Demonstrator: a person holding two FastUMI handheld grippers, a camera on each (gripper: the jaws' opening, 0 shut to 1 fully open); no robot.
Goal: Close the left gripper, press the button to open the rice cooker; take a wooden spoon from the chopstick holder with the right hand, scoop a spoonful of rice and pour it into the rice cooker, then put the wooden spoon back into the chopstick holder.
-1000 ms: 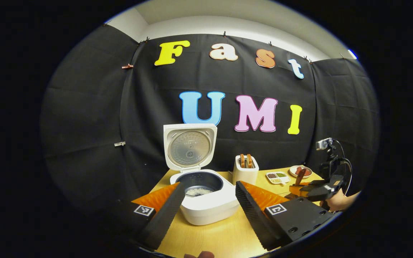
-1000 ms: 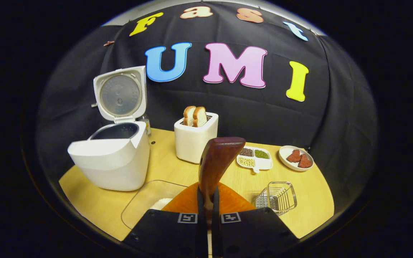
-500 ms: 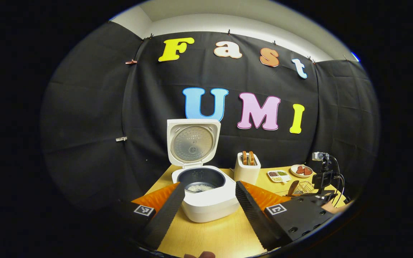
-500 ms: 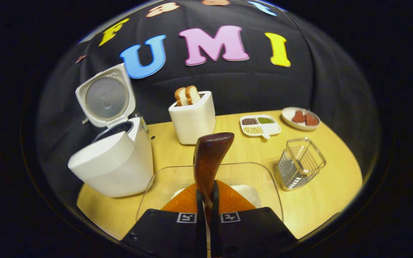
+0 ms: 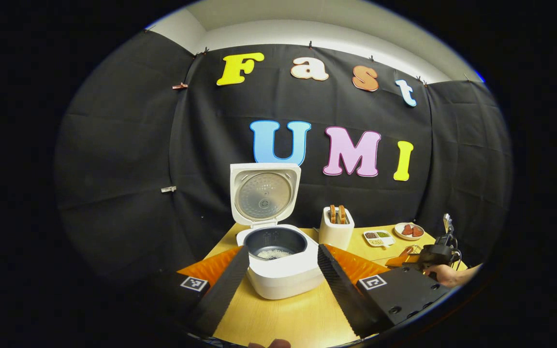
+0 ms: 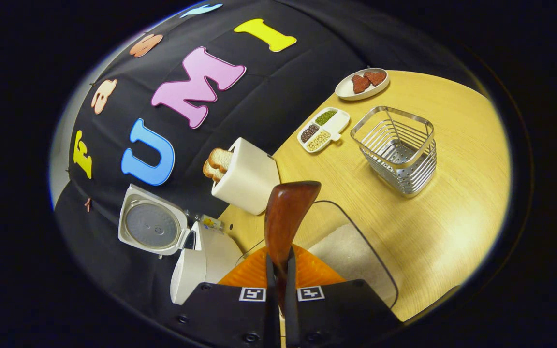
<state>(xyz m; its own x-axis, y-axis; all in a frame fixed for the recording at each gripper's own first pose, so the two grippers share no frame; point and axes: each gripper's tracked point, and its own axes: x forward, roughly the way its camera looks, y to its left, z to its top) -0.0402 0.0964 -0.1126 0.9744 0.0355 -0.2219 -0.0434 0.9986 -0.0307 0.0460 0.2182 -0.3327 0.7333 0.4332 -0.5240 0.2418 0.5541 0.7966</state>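
Centre of right gripper view: right gripper (image 6: 281, 270), jaws pinching wooden spoon (image 6: 285, 220). Left gripper (image 5: 283, 275), jaws spread. Risk: tilted spoon snags chopstick holder (image 6: 397, 150) wires.

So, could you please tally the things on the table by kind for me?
Appliances: 2, rice cooker and toaster.
Food dishes: 2, divided tray and plate.
Containers: 2, wire holder and clear rice tub.
Utensils: 1, wooden spoon, held above the tub.
Total: 7.
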